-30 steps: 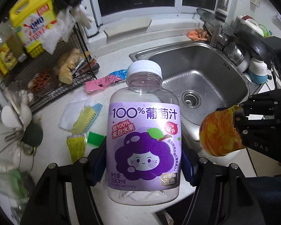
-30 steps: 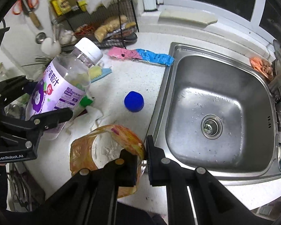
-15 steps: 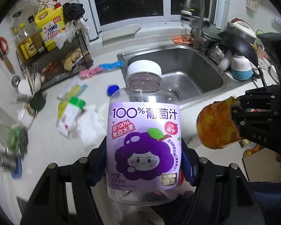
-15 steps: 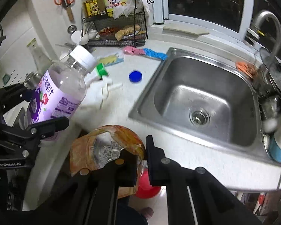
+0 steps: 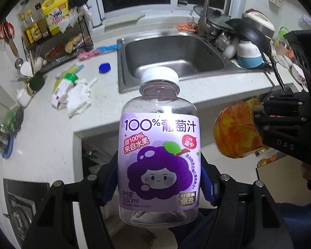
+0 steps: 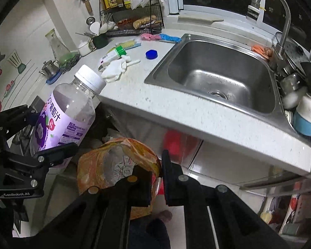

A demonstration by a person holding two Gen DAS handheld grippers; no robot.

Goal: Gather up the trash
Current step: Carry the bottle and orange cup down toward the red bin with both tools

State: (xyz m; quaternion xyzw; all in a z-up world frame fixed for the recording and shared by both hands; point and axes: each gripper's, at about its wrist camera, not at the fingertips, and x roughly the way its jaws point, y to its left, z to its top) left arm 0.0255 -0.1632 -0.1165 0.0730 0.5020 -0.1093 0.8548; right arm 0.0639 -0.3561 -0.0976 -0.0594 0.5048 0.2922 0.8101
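the left tongs (image 5: 159,178) were clamped on the purple juice bottle (image 5: 158,155), blue pads pressed against both sides of its label, cap on, contents apparently gone. the right tongs (image 6: 156,172) were pressed nearly together, pinching an edge of the crumpled orange wrapper (image 6: 116,161). both items hung clear of the desk (image 6: 197,112), out beyond its front edge and above the floor, the bottle just to the left of the wrapper.

assessment: two pieces had been lifted but not yet deposited; no bin could be made out with certainty, though something red (image 6: 176,143) showed under the desk. several items remained on the desk: a blue cap (image 6: 151,54), crumpled white paper (image 6: 114,70), a green-and-white carton (image 6: 114,55), and pink and blue wrappers (image 6: 161,37) near the sink (image 6: 217,76). whether the brush (image 6: 128,45) counted as trash could not be determined. collection stood well short of complete.
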